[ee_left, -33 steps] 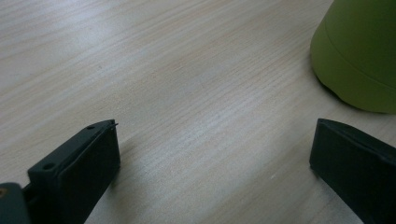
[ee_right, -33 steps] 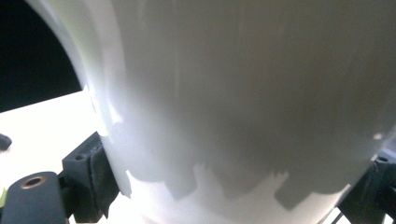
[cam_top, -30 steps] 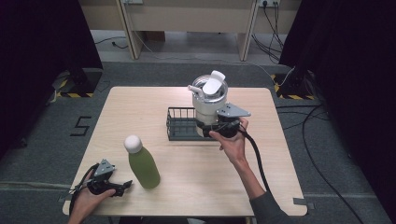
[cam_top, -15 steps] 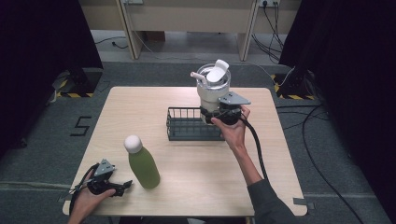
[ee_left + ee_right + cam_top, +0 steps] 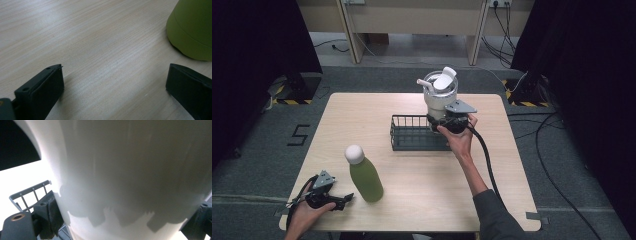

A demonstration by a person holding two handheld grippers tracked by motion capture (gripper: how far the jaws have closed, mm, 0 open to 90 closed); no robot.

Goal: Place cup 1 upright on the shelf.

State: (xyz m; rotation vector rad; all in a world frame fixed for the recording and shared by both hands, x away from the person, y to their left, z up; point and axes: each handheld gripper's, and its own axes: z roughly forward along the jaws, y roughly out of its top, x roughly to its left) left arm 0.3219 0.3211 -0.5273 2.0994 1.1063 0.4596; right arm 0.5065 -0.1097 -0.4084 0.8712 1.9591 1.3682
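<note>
tumbler (image 5: 439, 97) over basket (image 5: 412, 134) right end | bottle (image 5: 363, 174) front-left on table (image 5: 422, 200)

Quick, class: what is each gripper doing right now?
Left gripper: open, holding nothing, beside the green bottle.
Right gripper: shut on the white tumbler, over the wire basket.

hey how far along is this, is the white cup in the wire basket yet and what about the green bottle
Done: the right gripper has the white cup gripped. In hand: the cup is held at the right end of the wire basket; whether it is set down is unclear. Left: the green bottle stands on the table, beside the open left gripper.
</note>
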